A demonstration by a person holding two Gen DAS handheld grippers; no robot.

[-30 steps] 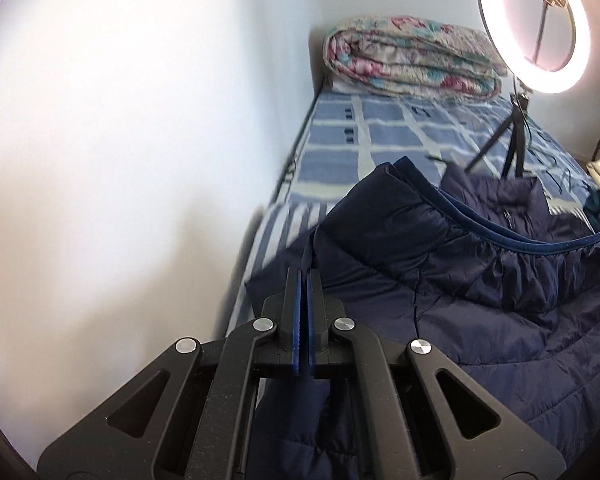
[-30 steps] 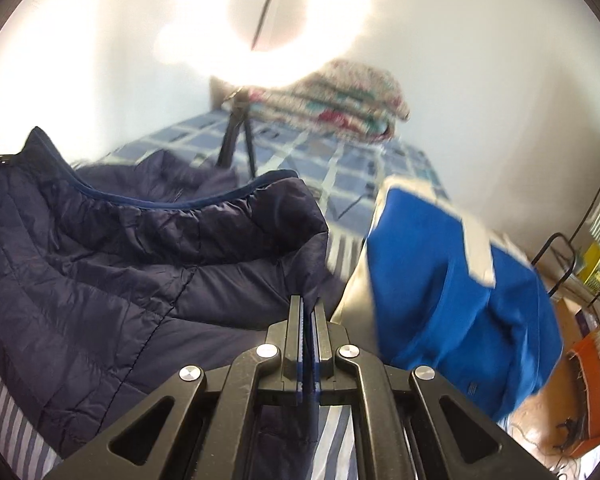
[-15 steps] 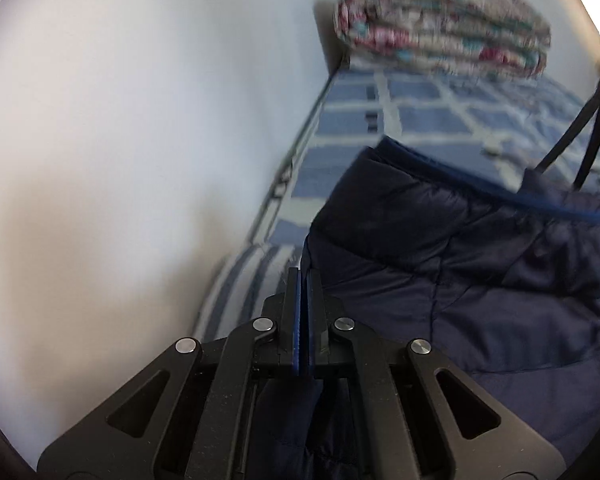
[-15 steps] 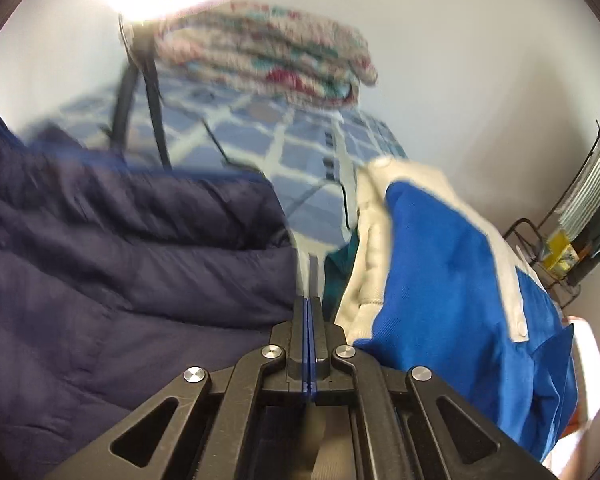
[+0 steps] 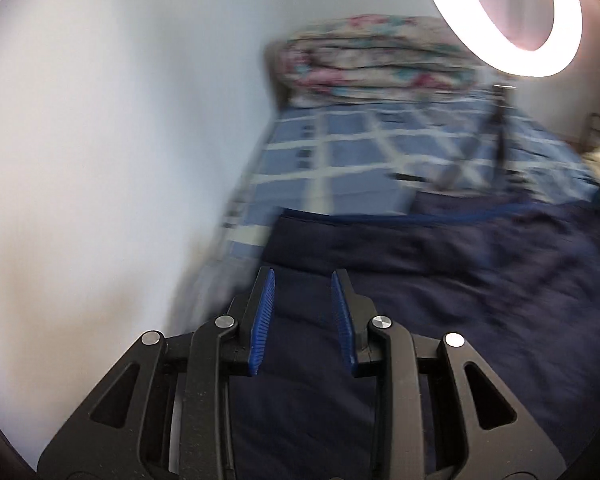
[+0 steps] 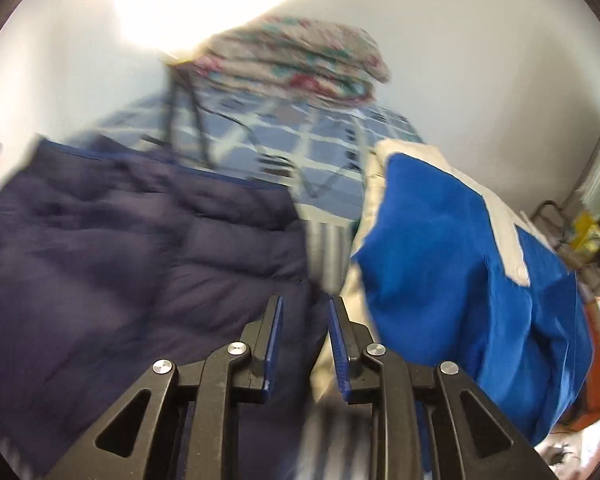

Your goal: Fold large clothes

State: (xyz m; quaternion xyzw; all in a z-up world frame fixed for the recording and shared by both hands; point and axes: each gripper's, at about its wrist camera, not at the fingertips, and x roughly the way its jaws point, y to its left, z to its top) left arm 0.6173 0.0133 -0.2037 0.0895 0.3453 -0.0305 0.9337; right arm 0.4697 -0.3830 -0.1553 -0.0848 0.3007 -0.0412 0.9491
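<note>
Jacket (image 5: 440, 280), navy and quilted, lies rumpled on bed (image 5: 340, 152).

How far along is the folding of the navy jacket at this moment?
Done: the navy puffer jacket lies doubled over on the checked bed.
In hand: nothing; left gripper and right gripper have just been opening, pads clear of fabric.
Left: possibly further folds; the blue-and-white garment looks unfolded.

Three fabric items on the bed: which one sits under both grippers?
The navy jacket, spread flat below the left gripper and right gripper. The blue-and-white garment lies right; the floral quilt sits folded at the far end.
</note>
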